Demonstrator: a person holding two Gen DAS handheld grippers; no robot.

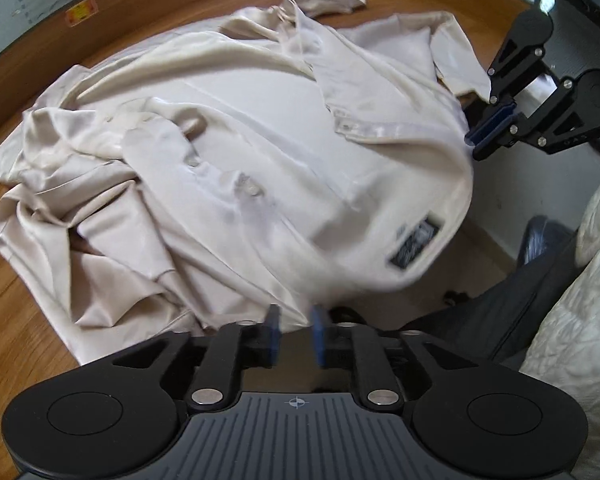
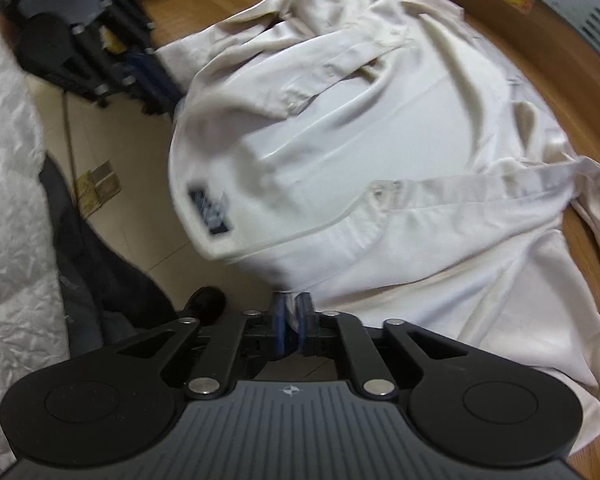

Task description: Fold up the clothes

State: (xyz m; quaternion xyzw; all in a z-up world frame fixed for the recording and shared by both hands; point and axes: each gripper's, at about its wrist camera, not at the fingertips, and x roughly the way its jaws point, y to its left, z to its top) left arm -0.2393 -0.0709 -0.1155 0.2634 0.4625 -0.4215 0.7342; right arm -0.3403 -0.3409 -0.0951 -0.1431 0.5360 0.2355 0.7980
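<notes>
Left tool [image 1: 296, 330] at bottom centre stands slightly parted, nothing between its pads. My right tool [image 2: 291, 320] pinches the cream shirt [image 2: 360, 152] hem, I judge to lift it for folding; the shirt sprawls rumpled across the wooden surface [image 1: 16, 320].

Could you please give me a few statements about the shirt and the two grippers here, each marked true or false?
1. The shirt is cream-coloured. True.
2. It lies neatly folded into a square. False: it is crumpled and spread loosely.
3. It rests on a wooden table. True.
4. The right gripper has nothing between its pads. False: shirt fabric sits between them.
5. A dark label shows on the shirt. True.
6. The left gripper is clamped on the collar. False: its jaws are apart with a gap.
</notes>
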